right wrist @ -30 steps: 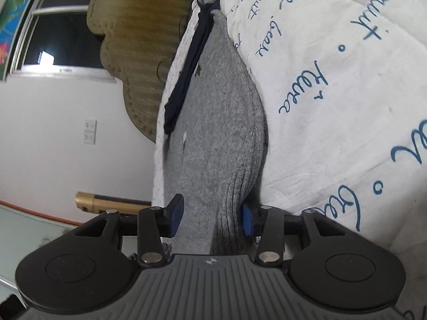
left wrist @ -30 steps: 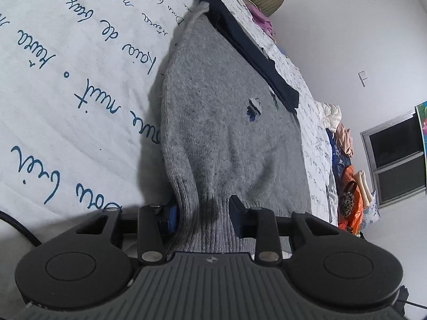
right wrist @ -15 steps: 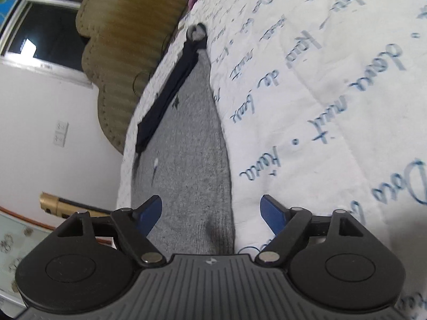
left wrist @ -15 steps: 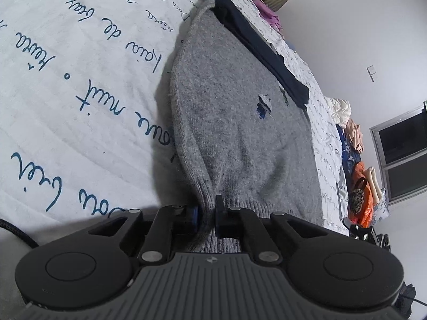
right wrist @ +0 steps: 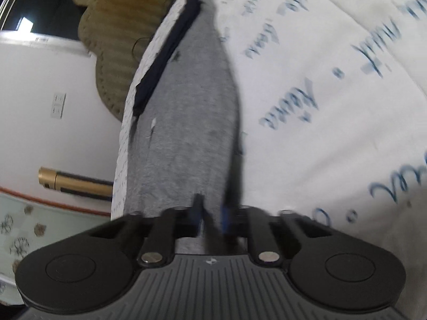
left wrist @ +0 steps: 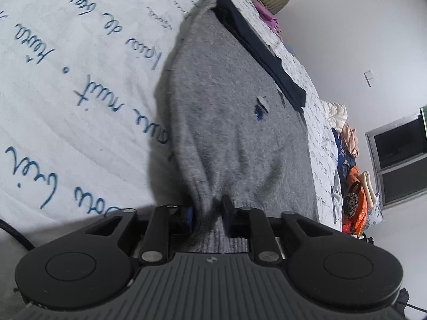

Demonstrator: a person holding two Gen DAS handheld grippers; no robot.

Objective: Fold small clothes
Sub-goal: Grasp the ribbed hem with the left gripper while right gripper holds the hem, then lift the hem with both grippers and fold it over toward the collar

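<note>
Now your left gripper (left wrist: 206, 214) has the ribbed hem of the grey sweater (left wrist: 234, 122) bunched between its pads; its jaws have just been opening a little from a tighter squeeze, yet the knit sits packed between the blue pads and rises into them, so the grip holds; your right gripper (right wrist: 210, 220) has just snapped closed from a wide spread, and its jaws are pinched on a fold of the same sweater (right wrist: 186, 122) at its near edge, close beside the side that borders the bare sheet.

The sweater lies on the bed, on a white sheet (left wrist: 66, 85) printed with blue handwriting; in the left view it stretches away from you, narrowing toward the far end, with a small blue and white mark on the knit; along its far right edge a dark navy strip (left wrist: 256, 53) runs lengthwise, touching the grey cloth; the right view shows the same strip (right wrist: 165, 61) along the left edge, though that picture is blurred.

Beyond the bed in the left view you have a heap of clothes (left wrist: 347, 138) and an orange bag (left wrist: 355, 202) near a dark window (left wrist: 397, 144); in the right view a tan headboard (right wrist: 120, 32) stands against the wall, with a gold tube (right wrist: 72, 184) lower down beside the mattress.
</note>
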